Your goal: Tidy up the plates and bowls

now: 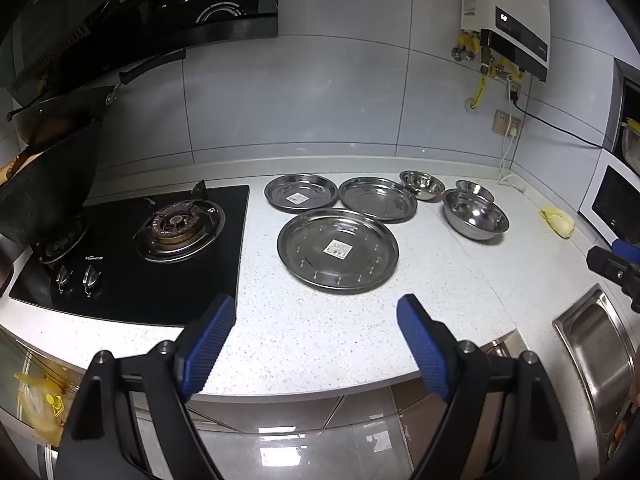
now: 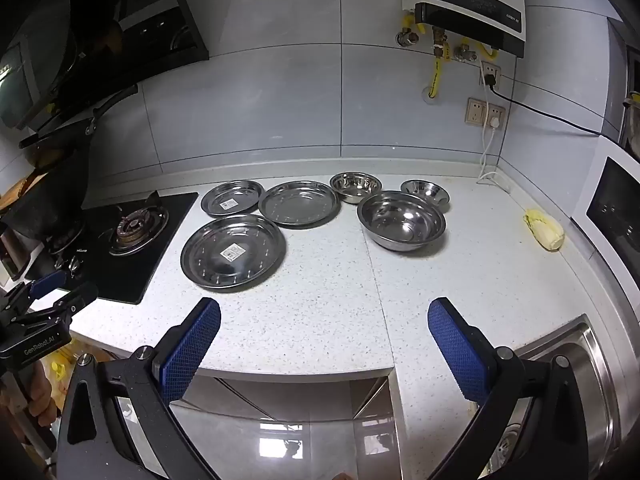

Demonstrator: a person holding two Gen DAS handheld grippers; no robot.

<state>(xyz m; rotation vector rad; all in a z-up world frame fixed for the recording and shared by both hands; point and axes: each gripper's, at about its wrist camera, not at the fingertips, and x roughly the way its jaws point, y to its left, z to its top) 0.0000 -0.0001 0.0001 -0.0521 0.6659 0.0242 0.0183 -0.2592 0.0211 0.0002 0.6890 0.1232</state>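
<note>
Three steel plates lie on the white counter: a large one in front, a small one behind it on the left, and a medium one to the right. Three steel bowls stand further right: a large bowl, a mid bowl and a small bowl. My left gripper is open and empty, near the counter's front edge. My right gripper is open and empty, also near the front edge.
A black gas hob with a pot lies left of the plates. A steel sink is at the right. A yellow cloth lies by the white oven.
</note>
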